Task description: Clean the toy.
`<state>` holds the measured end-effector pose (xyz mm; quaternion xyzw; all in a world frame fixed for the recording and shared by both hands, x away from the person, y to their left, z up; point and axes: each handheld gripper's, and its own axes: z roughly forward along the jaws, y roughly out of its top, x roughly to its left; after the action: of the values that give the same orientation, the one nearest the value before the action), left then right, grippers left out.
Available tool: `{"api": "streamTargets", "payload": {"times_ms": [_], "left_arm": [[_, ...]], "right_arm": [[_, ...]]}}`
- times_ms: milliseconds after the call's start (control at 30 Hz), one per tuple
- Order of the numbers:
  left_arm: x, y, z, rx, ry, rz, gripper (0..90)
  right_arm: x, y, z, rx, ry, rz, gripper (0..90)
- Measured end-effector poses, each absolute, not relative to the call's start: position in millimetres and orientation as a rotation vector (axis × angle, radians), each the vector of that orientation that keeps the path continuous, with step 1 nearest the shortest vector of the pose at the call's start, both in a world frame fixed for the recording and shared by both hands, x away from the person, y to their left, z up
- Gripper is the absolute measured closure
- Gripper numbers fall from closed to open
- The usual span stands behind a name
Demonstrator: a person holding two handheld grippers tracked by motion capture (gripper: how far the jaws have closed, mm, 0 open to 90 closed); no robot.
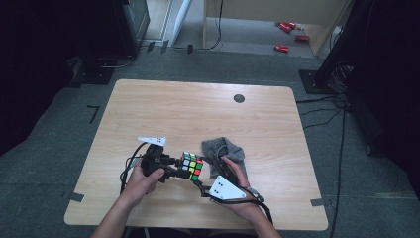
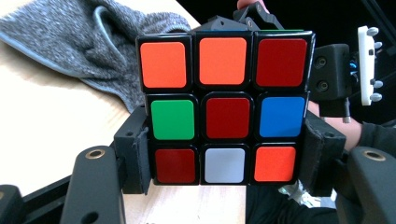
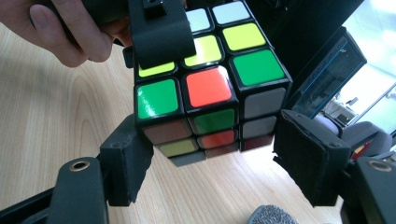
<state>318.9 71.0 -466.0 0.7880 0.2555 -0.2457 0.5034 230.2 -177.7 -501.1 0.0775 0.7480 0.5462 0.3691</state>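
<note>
My left tool (image 2: 224, 186) clamps the puzzle cube (image 1: 191, 165) above the tabletop (image 1: 148, 109) while my right tool (image 3: 210, 172) straddles its lower layer, pads unclenched.

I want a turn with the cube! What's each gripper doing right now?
Left gripper: shut on the colourful black-edged plastic puzzle cube.
Right gripper: open, pads either side of the cube's corner, a gap showing.

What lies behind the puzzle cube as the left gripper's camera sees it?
Behind the puzzle cube lies a crumpled grey cloth on the wooden table, and part of the right gripper beside it. The cube covers whatever sits directly behind it.
</note>
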Motion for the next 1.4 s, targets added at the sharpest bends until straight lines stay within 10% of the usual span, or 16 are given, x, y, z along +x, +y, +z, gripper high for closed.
{"api": "streamTargets", "payload": {"times_ms": [800, 1400], "left_arm": [[315.9, 72.2, -462.2, 1.842, 0.556, -0.521, 29.2], [303.6, 96.6, -458.9, 1.662, 0.594, 0.129, 24.6]], "right_arm": [[228.3, -185.8, -494.6, 0.233, 1.957, 1.404, 34.7], [242.7, -219.3, -474.5, 0.614, 1.908, 1.612, 34.7]]}}
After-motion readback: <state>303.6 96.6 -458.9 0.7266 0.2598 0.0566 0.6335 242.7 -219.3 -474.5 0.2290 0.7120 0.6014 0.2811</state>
